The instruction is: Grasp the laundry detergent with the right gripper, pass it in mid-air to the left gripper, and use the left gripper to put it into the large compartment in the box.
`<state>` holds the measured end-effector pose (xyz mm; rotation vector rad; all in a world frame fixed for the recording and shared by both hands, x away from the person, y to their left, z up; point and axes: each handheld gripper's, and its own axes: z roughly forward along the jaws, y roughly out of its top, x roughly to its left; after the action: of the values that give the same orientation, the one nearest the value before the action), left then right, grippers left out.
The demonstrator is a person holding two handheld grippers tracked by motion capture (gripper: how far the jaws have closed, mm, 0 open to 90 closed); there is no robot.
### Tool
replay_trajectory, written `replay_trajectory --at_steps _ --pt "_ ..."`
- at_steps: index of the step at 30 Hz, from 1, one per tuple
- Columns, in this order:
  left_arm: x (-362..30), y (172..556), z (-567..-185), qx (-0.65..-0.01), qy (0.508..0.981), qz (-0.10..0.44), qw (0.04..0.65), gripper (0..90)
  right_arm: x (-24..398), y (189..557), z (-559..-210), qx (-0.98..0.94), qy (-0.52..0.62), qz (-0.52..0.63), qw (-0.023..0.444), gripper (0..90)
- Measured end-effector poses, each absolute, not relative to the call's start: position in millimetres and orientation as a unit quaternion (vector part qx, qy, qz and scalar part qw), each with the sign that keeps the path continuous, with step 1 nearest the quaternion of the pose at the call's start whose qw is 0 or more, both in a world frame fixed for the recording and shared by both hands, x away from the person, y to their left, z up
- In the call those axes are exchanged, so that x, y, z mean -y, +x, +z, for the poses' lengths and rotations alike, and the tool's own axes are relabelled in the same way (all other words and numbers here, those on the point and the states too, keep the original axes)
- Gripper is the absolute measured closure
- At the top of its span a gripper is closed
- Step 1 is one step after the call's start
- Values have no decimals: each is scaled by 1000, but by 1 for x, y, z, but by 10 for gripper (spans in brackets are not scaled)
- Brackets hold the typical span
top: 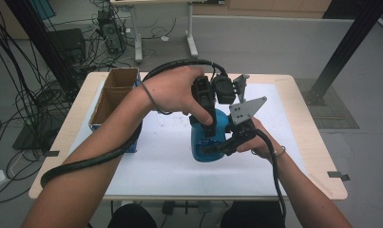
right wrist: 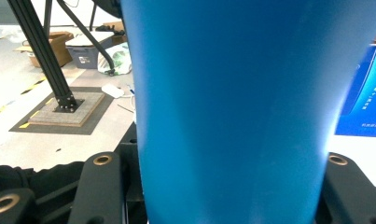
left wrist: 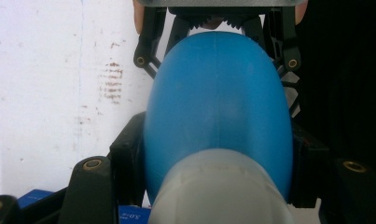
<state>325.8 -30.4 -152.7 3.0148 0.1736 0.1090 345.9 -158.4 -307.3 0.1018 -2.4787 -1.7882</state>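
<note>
Bottle (top: 205, 142) clamped twice: left gripper (top: 204, 124) from above near the pale cap (left wrist: 223, 191), right gripper (top: 227, 146) across the body. Best held steady below, twisted gently above.

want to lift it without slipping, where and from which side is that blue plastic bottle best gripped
The blue plastic bottle stands upright on the white table mat, so come in level from the side and clamp its wide, gently tapering body, as the right gripper does now. The left gripper comes from above and pinches the narrower upper part, beneath the pale grey cap. The rounded shoulder would likely slip.
</note>
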Motion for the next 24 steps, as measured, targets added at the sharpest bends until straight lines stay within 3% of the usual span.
replay_trajectory --at_steps 24 --pt "29 325 -151 -58 996 38 63 377 157 346 -305 810 34 -584 41 439"
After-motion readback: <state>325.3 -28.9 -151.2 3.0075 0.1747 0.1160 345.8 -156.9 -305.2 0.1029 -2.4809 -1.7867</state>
